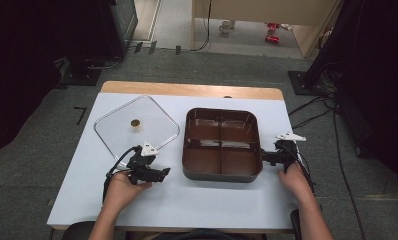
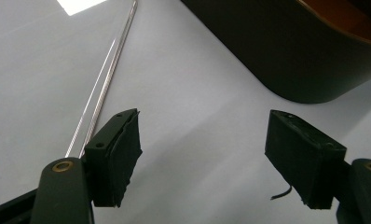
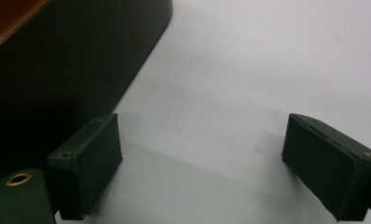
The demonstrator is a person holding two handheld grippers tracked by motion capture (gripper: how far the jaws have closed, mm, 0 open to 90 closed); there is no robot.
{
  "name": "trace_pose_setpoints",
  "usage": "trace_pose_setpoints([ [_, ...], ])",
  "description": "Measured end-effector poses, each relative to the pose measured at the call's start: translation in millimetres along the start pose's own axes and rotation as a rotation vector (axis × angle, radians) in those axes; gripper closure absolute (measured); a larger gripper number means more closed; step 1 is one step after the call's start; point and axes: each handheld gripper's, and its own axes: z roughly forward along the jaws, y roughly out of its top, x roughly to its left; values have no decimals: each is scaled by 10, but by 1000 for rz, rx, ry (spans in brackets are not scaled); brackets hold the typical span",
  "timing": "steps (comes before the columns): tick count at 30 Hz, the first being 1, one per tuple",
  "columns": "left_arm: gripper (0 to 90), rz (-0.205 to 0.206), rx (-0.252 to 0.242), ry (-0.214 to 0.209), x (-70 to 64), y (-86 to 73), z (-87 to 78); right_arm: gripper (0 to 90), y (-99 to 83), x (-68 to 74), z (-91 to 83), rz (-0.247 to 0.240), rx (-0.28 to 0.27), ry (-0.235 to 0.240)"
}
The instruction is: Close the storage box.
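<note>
A dark brown tray with several compartments lies in the middle of the table. Its black outer wall rises at the upper right in the left gripper view and its wall fills the left in the right gripper view. A clear square lid with a small brown knob lies flat to the tray's left; its thin edge runs past my left jaw. My left gripper is open between lid and tray. My right gripper is open at the tray's right side, holding nothing.
The pale table top has bare room along the front. A wooden strip edges the far side. Cables trail on the grey floor at the right, and dark equipment stands behind.
</note>
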Motion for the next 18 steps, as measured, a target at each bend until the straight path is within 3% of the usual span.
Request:
trace_pose_setpoints([
  [5,265,14,11,-18,12,60,41,111,0,0,0,0,0,0],
  [13,264,21,25,-4,38,139,83,111,0,0,0,0,0,0],
  [18,264,30,16,-16,86,201,102,111,0,0,0,0,0,0],
])
